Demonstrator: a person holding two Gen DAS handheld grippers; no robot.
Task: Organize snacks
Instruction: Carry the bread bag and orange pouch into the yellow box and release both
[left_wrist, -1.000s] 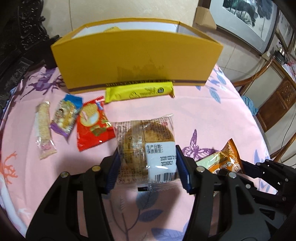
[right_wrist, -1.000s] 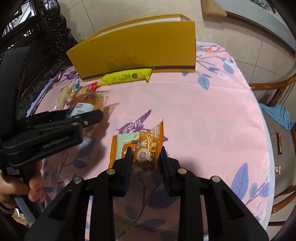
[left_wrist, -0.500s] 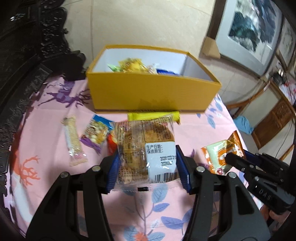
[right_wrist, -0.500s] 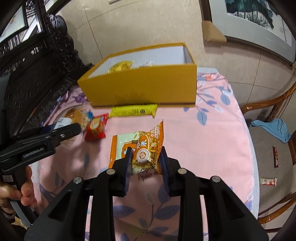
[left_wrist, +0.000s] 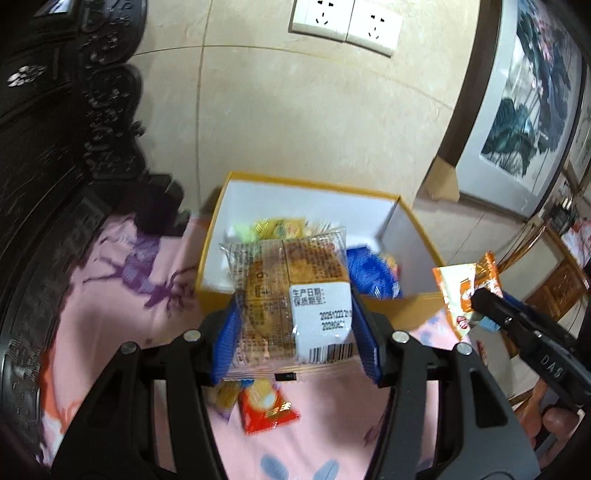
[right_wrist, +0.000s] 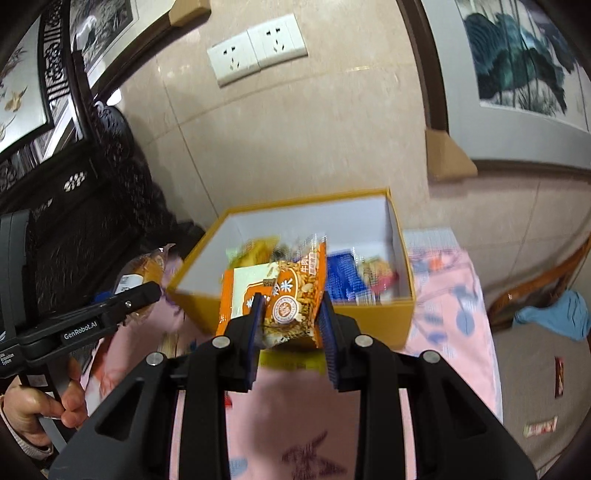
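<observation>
Two snacks travel at once toward a yellow box (left_wrist: 391, 314) that stands at the far edge of a table under a pink floral cloth (left_wrist: 122, 295). The left gripper (left_wrist: 295, 325) pinches a clear-wrapped pastry (left_wrist: 288, 291) by its two sides, label up, held in the air just short of the box's near wall. The right gripper (right_wrist: 290, 325) is clamped narrowly on an orange snack packet (right_wrist: 284, 291), likewise aloft and in front of the same wall. The box is open at the top and already holds several packets, among them a blue wrapper (right_wrist: 341, 277) and yellow ones (left_wrist: 280, 227).

The step in hand appears to be the carry: both items are lifted clear of the cloth and neither is yet over the opening. The next move calls for bringing each gripper forward past the near wall, then spreading the jaws so the pastry and the packet drop inside, with the two hands kept apart so they do not collide above the box. A red packet (left_wrist: 266, 406) lies on the cloth below the left gripper, still to be collected, with another wrapper just beside it.
</observation>
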